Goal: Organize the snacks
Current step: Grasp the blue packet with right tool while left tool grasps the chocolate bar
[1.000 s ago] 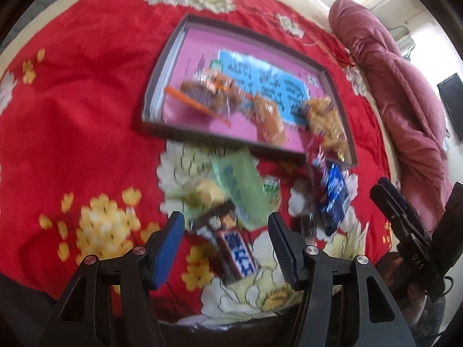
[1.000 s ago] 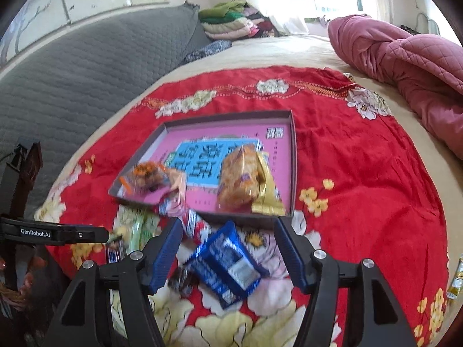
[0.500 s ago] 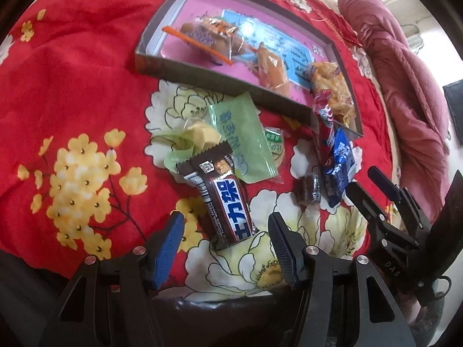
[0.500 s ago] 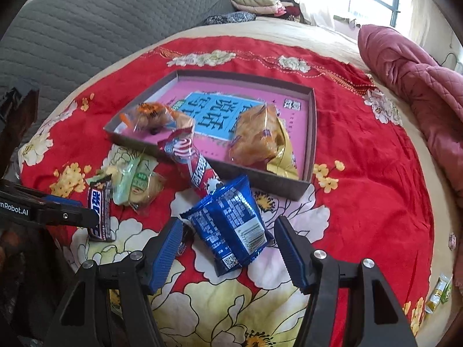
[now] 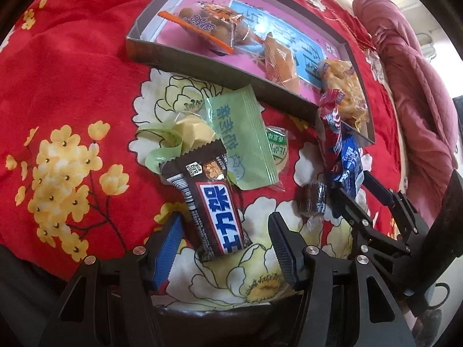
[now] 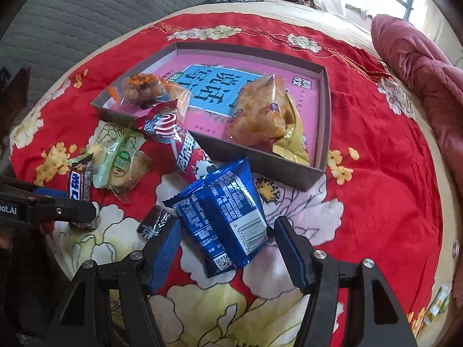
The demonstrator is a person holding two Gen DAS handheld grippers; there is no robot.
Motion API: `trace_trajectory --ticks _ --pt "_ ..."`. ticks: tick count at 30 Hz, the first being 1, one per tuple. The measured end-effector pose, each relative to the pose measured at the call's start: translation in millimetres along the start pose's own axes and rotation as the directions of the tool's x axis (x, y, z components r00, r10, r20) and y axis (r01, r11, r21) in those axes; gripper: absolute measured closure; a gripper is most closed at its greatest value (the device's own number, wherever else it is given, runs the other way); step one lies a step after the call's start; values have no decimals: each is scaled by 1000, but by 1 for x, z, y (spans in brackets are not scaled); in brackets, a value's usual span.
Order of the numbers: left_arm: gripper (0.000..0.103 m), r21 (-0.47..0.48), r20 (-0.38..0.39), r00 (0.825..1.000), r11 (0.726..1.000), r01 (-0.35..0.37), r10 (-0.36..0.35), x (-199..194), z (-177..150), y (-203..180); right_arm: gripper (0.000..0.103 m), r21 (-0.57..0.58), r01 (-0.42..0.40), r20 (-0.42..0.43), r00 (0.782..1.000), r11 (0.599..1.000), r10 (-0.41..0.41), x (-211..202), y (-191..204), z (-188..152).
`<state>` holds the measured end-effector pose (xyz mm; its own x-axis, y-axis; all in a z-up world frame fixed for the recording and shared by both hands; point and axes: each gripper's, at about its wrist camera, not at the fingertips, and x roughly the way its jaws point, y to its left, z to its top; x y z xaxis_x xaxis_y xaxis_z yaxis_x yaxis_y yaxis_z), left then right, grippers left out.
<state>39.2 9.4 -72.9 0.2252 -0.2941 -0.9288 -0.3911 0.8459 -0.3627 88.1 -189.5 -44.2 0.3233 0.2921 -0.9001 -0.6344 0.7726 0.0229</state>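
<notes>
Pink-lined, with a blue printed panel on its floor, the shallow box (image 6: 324,110) lies on your red flowered cloth (image 6: 385,173). It holds an orange-trimmed clear packet (image 6: 139,89) at its left end and a golden pastry bag (image 6: 260,115) with a yellow wrapper (image 6: 292,141) at its right. A red-and-white wrapped snack (image 6: 176,138) leans over the near wall, half out. The other snacks lie loose on the cloth before the box. Your left gripper (image 5: 224,240) stands spread, its fingers either side of the chocolate bar (image 5: 215,211), not yet pinching. Your right gripper (image 6: 227,237) is likewise released, straddling the blue packet (image 6: 225,214). A small dark candy (image 6: 154,222) lies just beside its left finger.
</notes>
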Motion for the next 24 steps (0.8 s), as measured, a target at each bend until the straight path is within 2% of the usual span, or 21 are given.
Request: trace_trajectory --ticks 4,5,7,8,14,15,16,19,24 --pt "41 3 3 1000 1000 -19 19 5 2 -6 38 -56 20 13 1000 998 -19 5 6 5" --pt "41 2 5 1000 1000 -22 22 6 3 -7 43 -76 22 8 1000 997 -22 8 8 6" --pt "41 -4 8 1000 1000 -21 22 8 4 -8 45 -88 14 -1 1000 996 -14 12 9 6" --pt "41 -6 9 1000 1000 -20 20 8 4 -7 49 -89 12 1 1000 996 -12 11 9 6" --pt "41 -13 15 1000 1000 -9 9 13 4 -4 51 -14 -64 34 997 998 64 1 -3 7" --pt "44 -14 17 1000 1000 -6 6 13 4 -2 51 2 -78 38 996 997 78 0 -5 7" --pt "52 -10 22 1000 1000 -13 14 14 5 -3 51 21 -94 45 995 995 93 -2 -7 7" --pt "69 -4 26 999 1000 -19 19 12 6 2 51 78 -139 74 988 987 134 -8 -15 8" --pt "69 30 28 1000 1000 -4 4 7 2 5 51 171 -233 138 968 957 211 -17 -30 10"
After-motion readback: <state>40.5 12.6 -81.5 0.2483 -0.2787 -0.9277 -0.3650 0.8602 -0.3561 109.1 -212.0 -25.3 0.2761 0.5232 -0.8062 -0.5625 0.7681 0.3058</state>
